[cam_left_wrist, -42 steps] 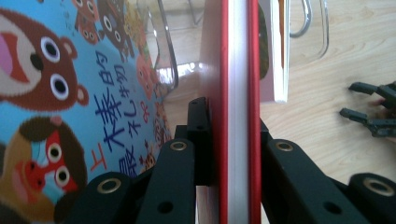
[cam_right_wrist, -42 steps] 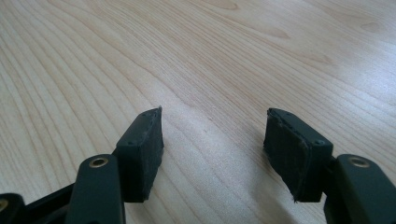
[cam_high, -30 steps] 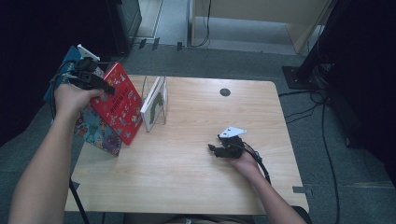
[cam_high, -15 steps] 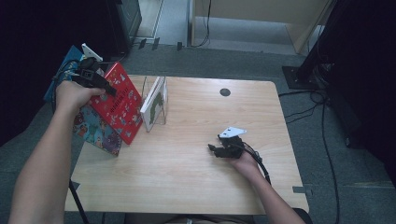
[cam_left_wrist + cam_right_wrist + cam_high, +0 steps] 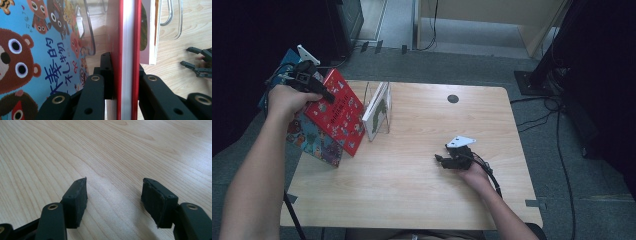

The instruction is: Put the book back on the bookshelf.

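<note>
My left gripper [image 5: 326, 95] is at the table's left edge, shut on the top edge of a red picture book [image 5: 338, 114] that stands tilted. In the left gripper view the jaws [image 5: 124, 67] clamp the red book [image 5: 128, 37] from both sides, its white page block between the pads. They have just been closing tighter on it. A blue bear book [image 5: 37, 50] leans behind it, also seen as the blue book [image 5: 314, 141] in the high view. My right gripper [image 5: 443, 160] rests open on the table [image 5: 412, 200] at centre right, nothing between its pads [image 5: 115, 197].
A clear plastic book stand [image 5: 377, 95] holds a white book [image 5: 379, 107] just right of the red one; the same white book [image 5: 150, 37] and stand [image 5: 175, 22] are in the left gripper view. A black round grommet [image 5: 453, 98] sits near the far edge. Cables [image 5: 557, 145] lie on the floor at right.
</note>
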